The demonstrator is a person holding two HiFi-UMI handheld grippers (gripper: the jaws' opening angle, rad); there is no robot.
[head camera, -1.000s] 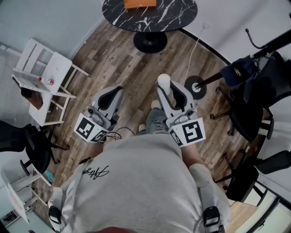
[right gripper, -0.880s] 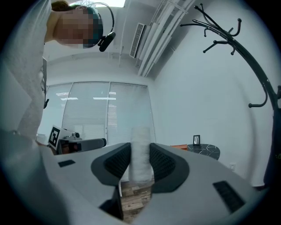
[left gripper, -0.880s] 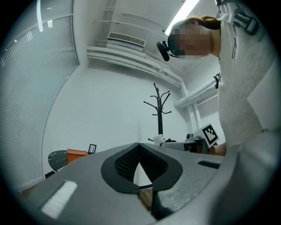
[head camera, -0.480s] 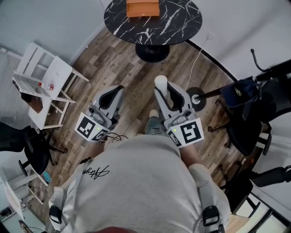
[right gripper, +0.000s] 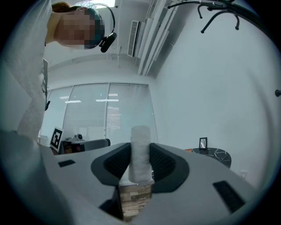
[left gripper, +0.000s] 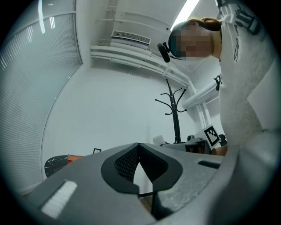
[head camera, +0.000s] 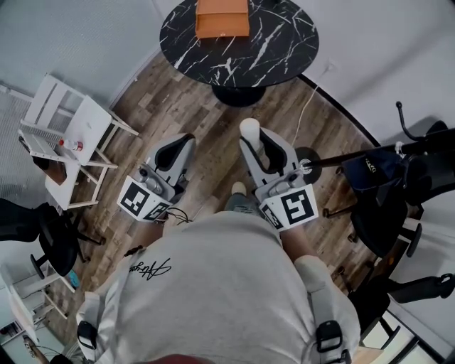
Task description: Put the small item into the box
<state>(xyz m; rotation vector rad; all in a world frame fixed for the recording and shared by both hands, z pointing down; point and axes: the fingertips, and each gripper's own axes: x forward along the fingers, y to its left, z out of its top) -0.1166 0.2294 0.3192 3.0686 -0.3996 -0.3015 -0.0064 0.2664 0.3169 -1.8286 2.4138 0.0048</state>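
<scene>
An orange box (head camera: 222, 18) lies on the far side of a round black marble table (head camera: 274, 50) at the top of the head view. My right gripper (head camera: 253, 140) is shut on a small white cylinder (head camera: 249, 130), held upright between its pads over the wooden floor, well short of the table. In the right gripper view the white cylinder (right gripper: 141, 151) stands between the two jaws, with the table (right gripper: 216, 155) low at the right. My left gripper (head camera: 178, 146) hangs beside it, shut with nothing in it; its fingertips (left gripper: 138, 145) meet.
A white folding rack (head camera: 67, 128) stands at the left. Black office chairs (head camera: 394, 188) and a stand with a round base (head camera: 308, 155) crowd the right. A white cable (head camera: 307, 89) runs along the floor near the table's foot (head camera: 239, 96). A coat stand (left gripper: 175, 110) rises behind.
The table and orange box have come further into the head view, nearer to me. Both grippers keep their pose, the right one still holding the cylinder.
</scene>
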